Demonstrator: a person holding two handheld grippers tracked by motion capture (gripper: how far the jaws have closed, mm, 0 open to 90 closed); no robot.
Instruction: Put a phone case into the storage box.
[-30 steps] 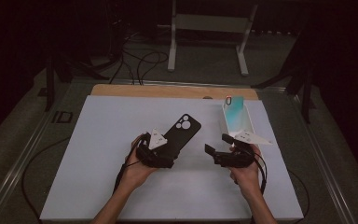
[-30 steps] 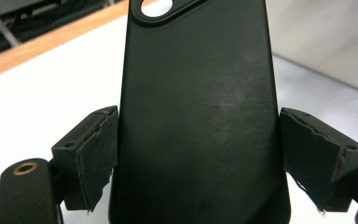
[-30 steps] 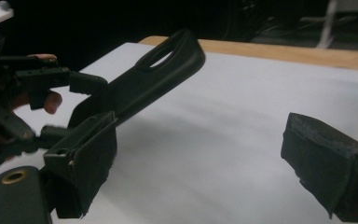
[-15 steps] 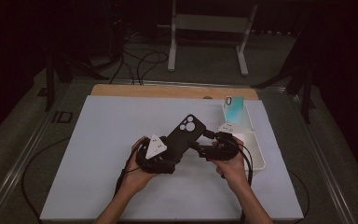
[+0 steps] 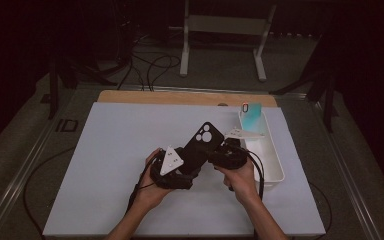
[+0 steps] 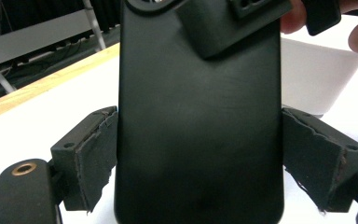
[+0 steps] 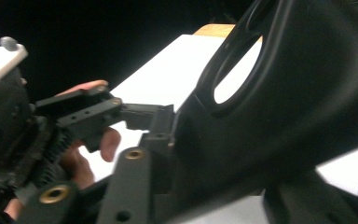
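Both forearms come in from the bottom of the high view and meet near the middle of the white surface [image 5: 105, 165]. The left hand [image 5: 147, 192] holds the left tool [image 5: 187, 162] pointing up and to the right. In the left gripper view its two pads press on the long edges of the black phone case [image 6: 198, 135], so this tool is clamped on it. The case stands tilted above the surface, with its camera opening at the top.

The right hand [image 5: 240, 180] holds the right tool [image 5: 212, 154] pointing left, toward the case. Its jaws have just been closing, and in the left gripper view one of them lies on the upper part of the case. In the right gripper view the case is very close and blurred, so I cannot tell if both pads already press on it.

A white tray [image 5: 275, 165] stands just right of the hands, with a teal phone case [image 5: 252, 116] leaning at its far end.
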